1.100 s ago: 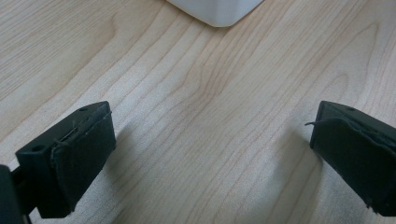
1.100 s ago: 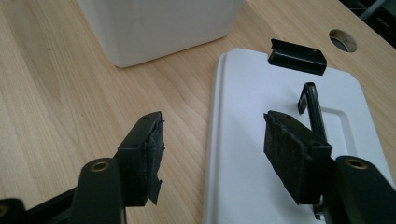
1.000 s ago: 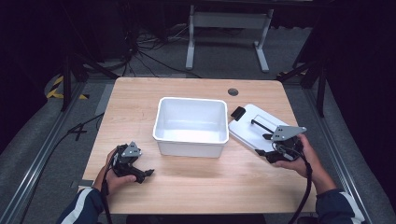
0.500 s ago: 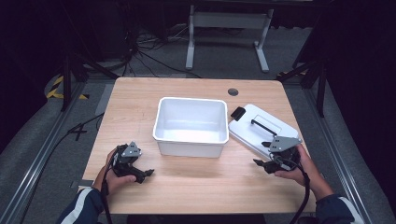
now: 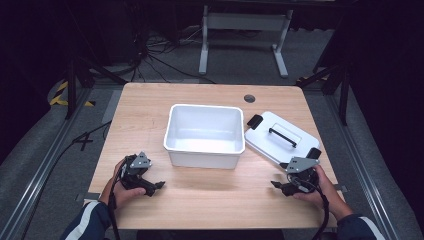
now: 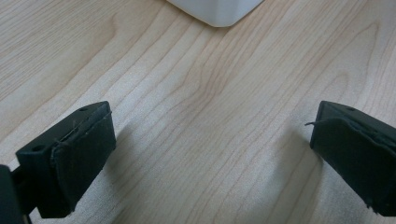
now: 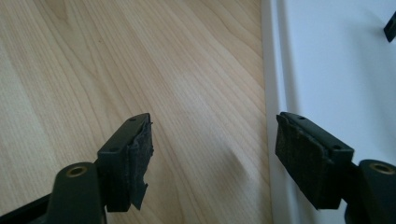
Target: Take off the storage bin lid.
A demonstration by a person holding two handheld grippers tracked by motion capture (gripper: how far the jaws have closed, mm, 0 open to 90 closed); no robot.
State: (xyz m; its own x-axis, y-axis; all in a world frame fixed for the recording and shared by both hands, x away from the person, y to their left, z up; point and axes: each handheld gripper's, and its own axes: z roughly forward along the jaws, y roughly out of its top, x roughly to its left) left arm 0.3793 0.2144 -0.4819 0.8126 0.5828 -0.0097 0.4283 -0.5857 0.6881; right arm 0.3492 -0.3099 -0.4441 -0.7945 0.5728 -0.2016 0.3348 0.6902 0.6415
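In the high view, a wooden table [image 5: 150, 120] is seen in the middle of the frame. A white open tub [image 5: 205, 134] stands at its centre, nothing visible inside it. Just right of the tub, a white lid [image 5: 281, 137] with a black handle and black clips at two corners lies flat on the table, turned at an angle; whether it touches the tub cannot be told. A small dark round hole [image 5: 249, 98] is set in the table near the far edge. The left tongs [image 5: 156, 186] are held in a hand at the lower left of the frame, low over the table. The right tongs [image 5: 278, 186] are held at the lower right, just beside the near corner of the lid. The gap of either pair cannot be judged from this height.

In the left gripper view, that gap is made plain: the left tongs [image 6: 210, 154] are spread wide, nothing between the pads, bare wood grain beneath. One corner of the tub [image 6: 217, 10] is seen at the top edge.

In the right gripper view, the right tongs [image 7: 215, 154] are likewise parted and hold nothing. The lid [image 7: 336, 70] takes up the right side of the frame; one pad stands over its rim, the other over the wood.
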